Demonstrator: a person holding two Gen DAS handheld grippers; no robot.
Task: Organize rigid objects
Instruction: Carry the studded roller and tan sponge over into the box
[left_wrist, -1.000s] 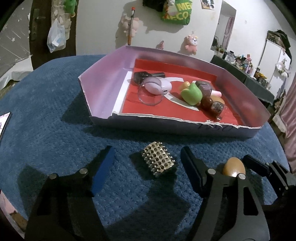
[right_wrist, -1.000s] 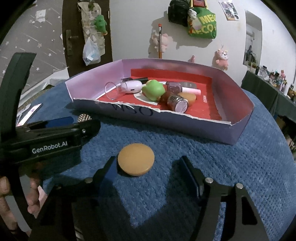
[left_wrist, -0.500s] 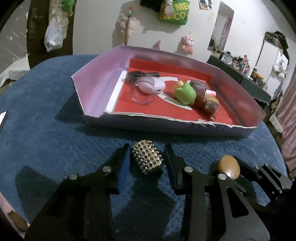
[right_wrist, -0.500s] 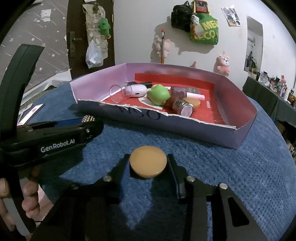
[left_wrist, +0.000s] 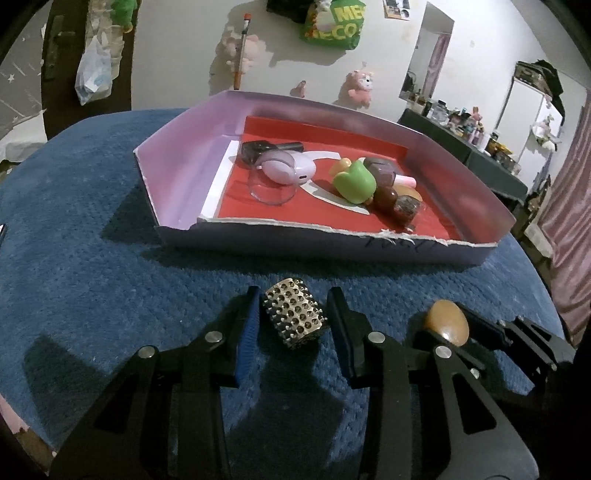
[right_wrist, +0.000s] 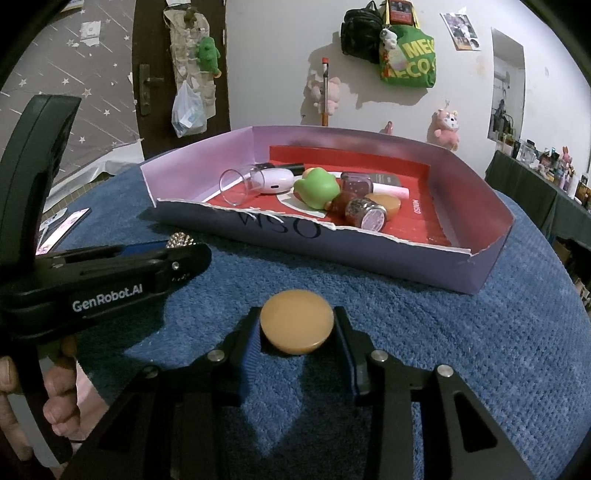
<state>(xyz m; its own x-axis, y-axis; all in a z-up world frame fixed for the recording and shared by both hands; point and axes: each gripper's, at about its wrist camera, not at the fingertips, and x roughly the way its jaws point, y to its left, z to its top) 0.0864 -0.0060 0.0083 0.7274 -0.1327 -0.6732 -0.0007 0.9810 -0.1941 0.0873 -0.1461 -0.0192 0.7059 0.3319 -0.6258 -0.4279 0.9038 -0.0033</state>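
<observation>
On a blue-carpeted worktop (left_wrist: 92, 266), the left hand-held gripper (left_wrist: 293, 319) is closed on a studded metal block (left_wrist: 295, 317). Just beside it, the right hand-held gripper (right_wrist: 296, 326) is clamped around an orange disc (right_wrist: 296, 326). Beyond both sits a lilac cardboard tray (right_wrist: 369, 254) holding a green toy (right_wrist: 319, 188), a clear cup (right_wrist: 234, 186) and small jars.
</observation>
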